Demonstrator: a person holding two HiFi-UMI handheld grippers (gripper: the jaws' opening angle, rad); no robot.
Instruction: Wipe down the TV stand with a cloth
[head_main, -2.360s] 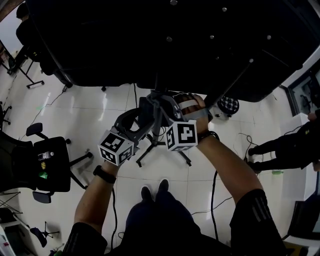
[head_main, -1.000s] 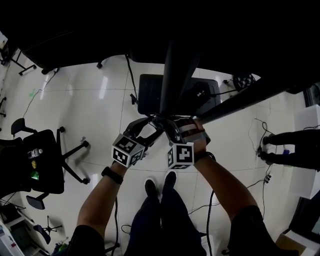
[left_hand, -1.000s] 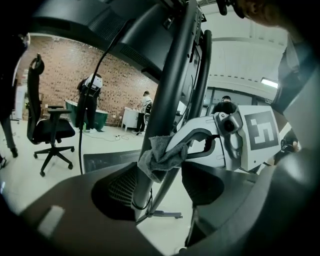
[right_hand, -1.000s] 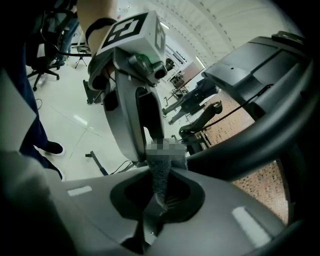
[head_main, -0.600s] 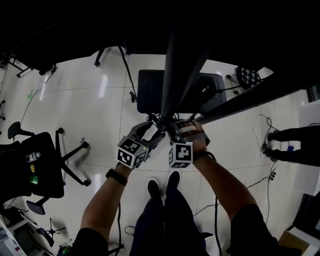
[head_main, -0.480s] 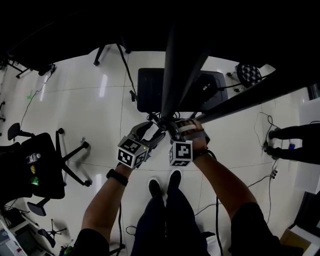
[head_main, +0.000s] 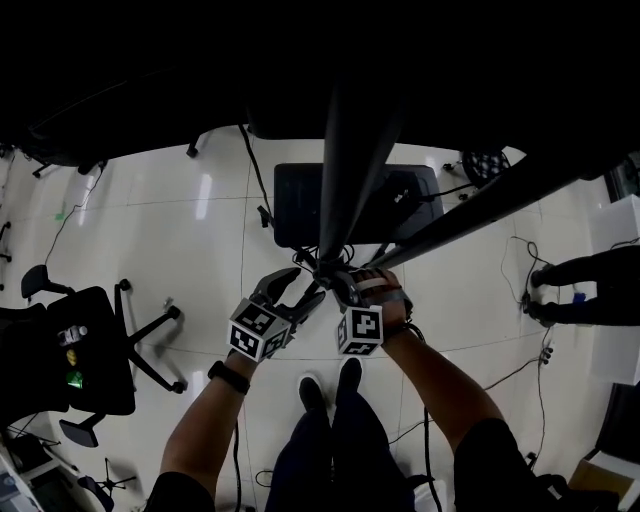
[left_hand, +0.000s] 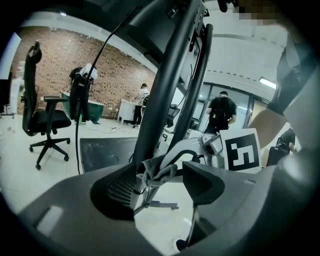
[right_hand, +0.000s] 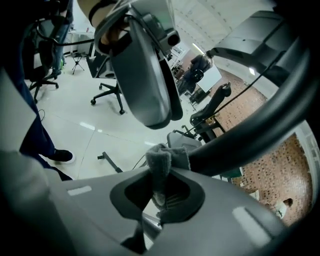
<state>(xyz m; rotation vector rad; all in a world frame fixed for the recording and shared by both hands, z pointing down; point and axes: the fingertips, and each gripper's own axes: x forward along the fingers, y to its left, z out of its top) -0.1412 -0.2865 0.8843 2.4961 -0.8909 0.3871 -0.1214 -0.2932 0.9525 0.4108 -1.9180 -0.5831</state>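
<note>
white floor (head_main: 200, 230) shows beneath the tv stand pole (head_main: 345, 170), where your right gripper (right_hand: 162, 195) still pinches the cloth (right_hand: 167, 160) and your left gripper (left_hand: 160, 182) still gapes round it, the pole's top lost in darkness.

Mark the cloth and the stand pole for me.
cloth (right_hand: 166, 159): right gripper view, its bunched top.
stand pole (head_main: 353, 140): head view, middle of the shaft.

The cloth (right_hand: 167, 159) is soft, napped grey fabric. The TV stand pole (left_hand: 167, 85) looks smooth, satin black; the floor tiles (head_main: 180, 240) are glossy.
</note>
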